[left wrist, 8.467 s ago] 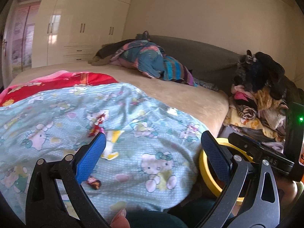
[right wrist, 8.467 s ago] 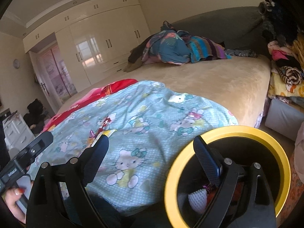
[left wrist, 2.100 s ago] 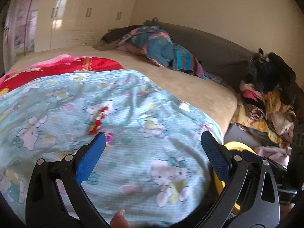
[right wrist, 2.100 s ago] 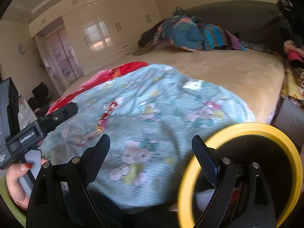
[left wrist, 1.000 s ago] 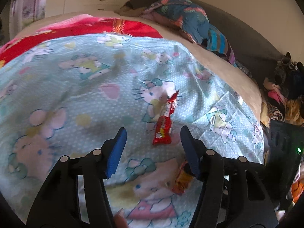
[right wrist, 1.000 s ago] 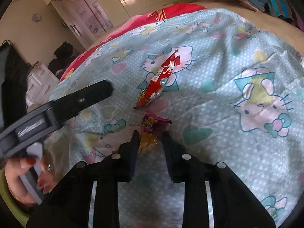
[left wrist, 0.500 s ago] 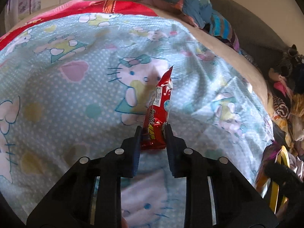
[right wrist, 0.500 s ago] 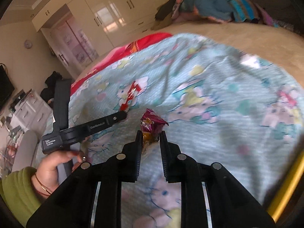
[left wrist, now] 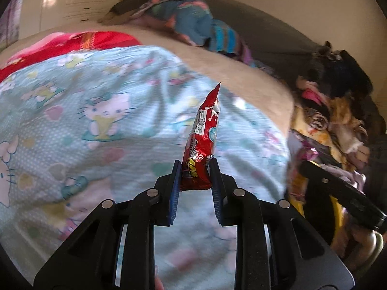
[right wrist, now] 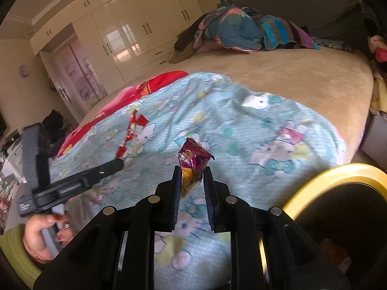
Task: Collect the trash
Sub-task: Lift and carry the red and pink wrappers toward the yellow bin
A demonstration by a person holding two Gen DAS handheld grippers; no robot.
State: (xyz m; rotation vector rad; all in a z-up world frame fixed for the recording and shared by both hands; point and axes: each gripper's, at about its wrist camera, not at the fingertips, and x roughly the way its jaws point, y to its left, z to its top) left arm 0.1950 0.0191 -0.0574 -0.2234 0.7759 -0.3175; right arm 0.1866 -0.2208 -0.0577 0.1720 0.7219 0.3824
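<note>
- The left gripper [left wrist: 194, 169] is closed down narrow on the lower end of a red snack wrapper [left wrist: 202, 142]; its jaws have just been closing, and the wrapper is pinched between the blue pads and stands up past the fingertips, clear of the blanket [left wrist: 101, 111] beneath.
- The right gripper [right wrist: 192, 176] is likewise nearly closed — it grips a crumpled purple-and-orange wrapper [right wrist: 192, 162], which juts up ahead of its fingertips, off the bed [right wrist: 302, 72].
- Step in hand, as I judge it: both pieces of trash are picked up and are being carried to the bin.
- The yellow-rimmed bin [right wrist: 336, 176] sits low and to the right of the right gripper, near it, with its dark mouth open; in the left wrist view only a sliver of its yellow rim [left wrist: 337, 207] shows, far right of the left gripper and behind the black body of the other tool.
- Next move calls for swinging each gripper over the bin mouth and opening the jaws only once the wrapper is inside the rim — the light foil could drift or cling to a pad.
- The left has the longer way to go and must avoid the right gripper.
- No other trash is plain on the blanket in these views.
</note>
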